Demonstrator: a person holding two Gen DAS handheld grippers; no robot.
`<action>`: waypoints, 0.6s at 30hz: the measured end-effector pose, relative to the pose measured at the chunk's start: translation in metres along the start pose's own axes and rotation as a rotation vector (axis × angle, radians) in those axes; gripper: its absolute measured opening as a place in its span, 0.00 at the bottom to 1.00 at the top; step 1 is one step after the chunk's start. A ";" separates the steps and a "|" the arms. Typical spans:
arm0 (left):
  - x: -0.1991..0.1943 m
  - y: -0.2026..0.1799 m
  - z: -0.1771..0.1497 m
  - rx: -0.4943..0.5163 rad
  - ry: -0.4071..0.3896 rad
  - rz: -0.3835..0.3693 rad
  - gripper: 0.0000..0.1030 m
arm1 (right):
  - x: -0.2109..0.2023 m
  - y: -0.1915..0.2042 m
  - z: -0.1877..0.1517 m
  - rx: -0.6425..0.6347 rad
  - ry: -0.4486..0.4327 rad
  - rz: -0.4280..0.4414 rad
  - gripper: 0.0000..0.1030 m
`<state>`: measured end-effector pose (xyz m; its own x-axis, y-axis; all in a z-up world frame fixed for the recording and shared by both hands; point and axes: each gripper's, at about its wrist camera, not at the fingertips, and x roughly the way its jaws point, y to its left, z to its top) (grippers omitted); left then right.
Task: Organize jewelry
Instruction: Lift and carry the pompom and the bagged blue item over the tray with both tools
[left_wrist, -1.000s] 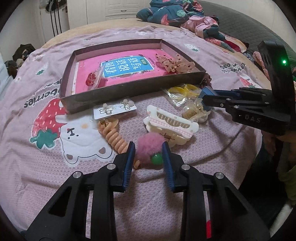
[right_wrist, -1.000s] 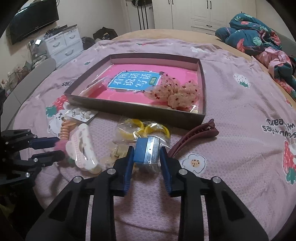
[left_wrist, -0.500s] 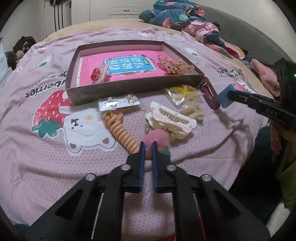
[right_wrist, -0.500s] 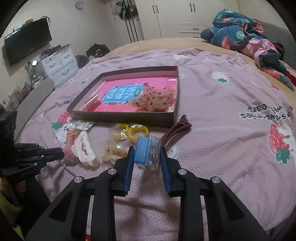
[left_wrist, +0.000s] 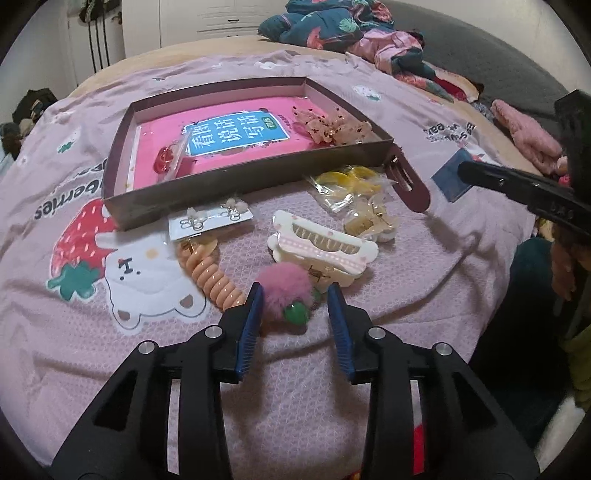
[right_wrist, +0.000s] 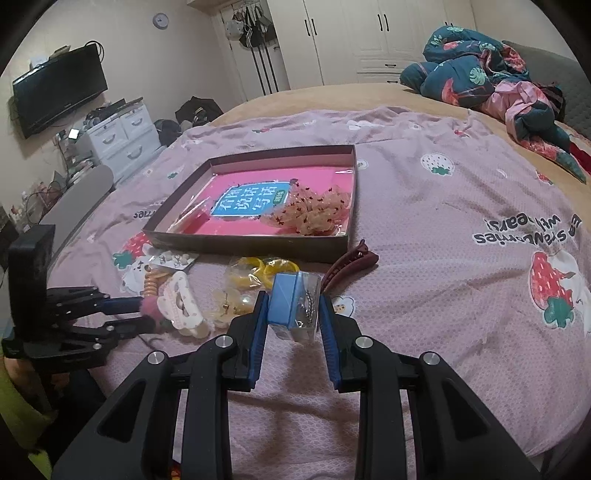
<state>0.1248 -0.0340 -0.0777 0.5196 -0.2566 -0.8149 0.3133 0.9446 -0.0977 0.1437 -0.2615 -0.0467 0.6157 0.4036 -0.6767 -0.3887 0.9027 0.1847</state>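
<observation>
Between right fingers (right_wrist: 291, 312), 1 blue packet (right_wrist: 284, 308) pinched; left fingers (left_wrist: 295, 304) apart round 1 pompom (left_wrist: 284, 288).

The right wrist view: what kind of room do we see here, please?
Most likely a bedroom in a home. The work surface is a bed with a strawberry-print sheet, a crumpled quilt lies at its far end, and white wardrobes and a wall television stand behind.

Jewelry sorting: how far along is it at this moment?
Early. The box holds only a beaded bag and a red piece. In hand: the right tongs grip a blue card packet. The left tongs, just reopened, straddle the pompom without gripping. Claw clip, coil tie, earrings remain outside.
</observation>
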 end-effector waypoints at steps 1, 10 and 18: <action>0.003 0.000 0.001 0.004 0.007 0.006 0.30 | 0.000 0.001 0.001 0.000 -0.001 0.002 0.25; 0.012 0.007 0.004 0.006 0.022 0.031 0.28 | -0.003 0.005 0.015 -0.002 -0.028 0.025 0.25; -0.019 0.017 0.020 -0.031 -0.050 0.014 0.23 | -0.008 0.016 0.044 -0.037 -0.074 0.042 0.25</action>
<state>0.1359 -0.0170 -0.0525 0.5628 -0.2525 -0.7871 0.2817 0.9538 -0.1045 0.1624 -0.2441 -0.0069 0.6465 0.4520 -0.6146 -0.4394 0.8792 0.1843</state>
